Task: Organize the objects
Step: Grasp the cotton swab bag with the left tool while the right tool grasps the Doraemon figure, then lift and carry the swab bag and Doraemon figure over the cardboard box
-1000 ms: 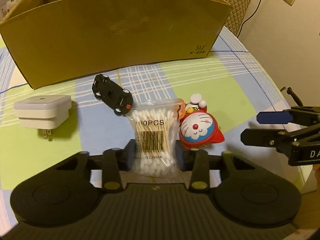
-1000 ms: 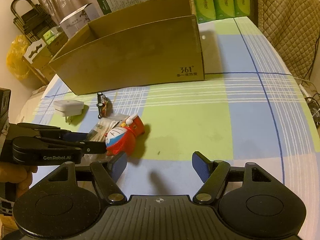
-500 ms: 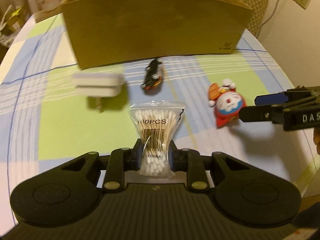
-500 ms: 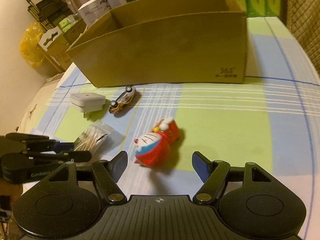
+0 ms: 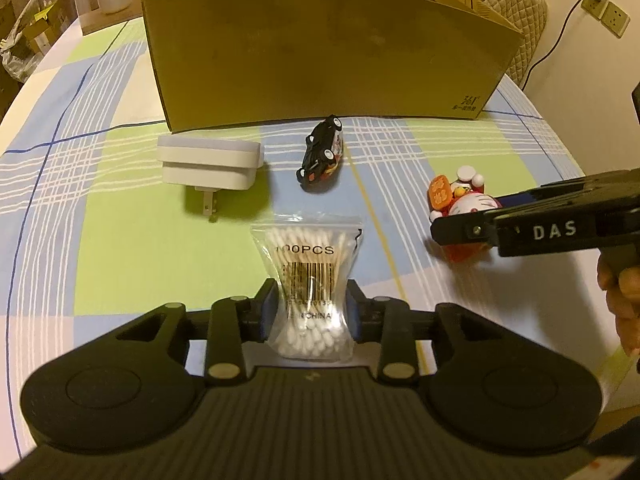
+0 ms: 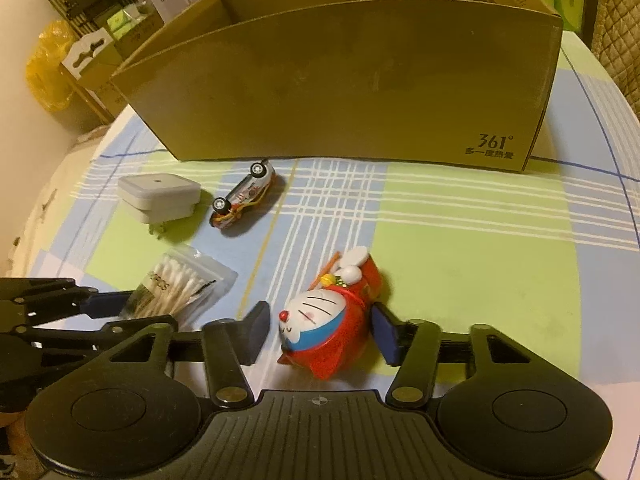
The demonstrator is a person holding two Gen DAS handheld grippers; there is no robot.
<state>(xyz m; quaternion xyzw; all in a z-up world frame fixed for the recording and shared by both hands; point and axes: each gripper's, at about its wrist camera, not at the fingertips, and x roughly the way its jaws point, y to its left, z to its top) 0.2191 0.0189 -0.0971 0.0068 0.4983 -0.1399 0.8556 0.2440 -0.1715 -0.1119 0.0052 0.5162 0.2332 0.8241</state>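
My left gripper (image 5: 311,309) is clenched on the swab bag (image 5: 309,280), its pads pinching the bag's waist; the jaws have just eased a little wider, yet the bag stays pressed between them. My right gripper (image 6: 318,330) has just been closing around the cat toy (image 6: 325,322), which lies on its back on the checked cloth (image 6: 460,240); there is a gap at the left pad, and whether the right pad touches I cannot tell, so the toy is not gripped. The toy car (image 5: 322,153) lies on its side near the box (image 5: 320,60), with the white plug (image 5: 208,164) just beside it. The box stands open-topped behind everything.
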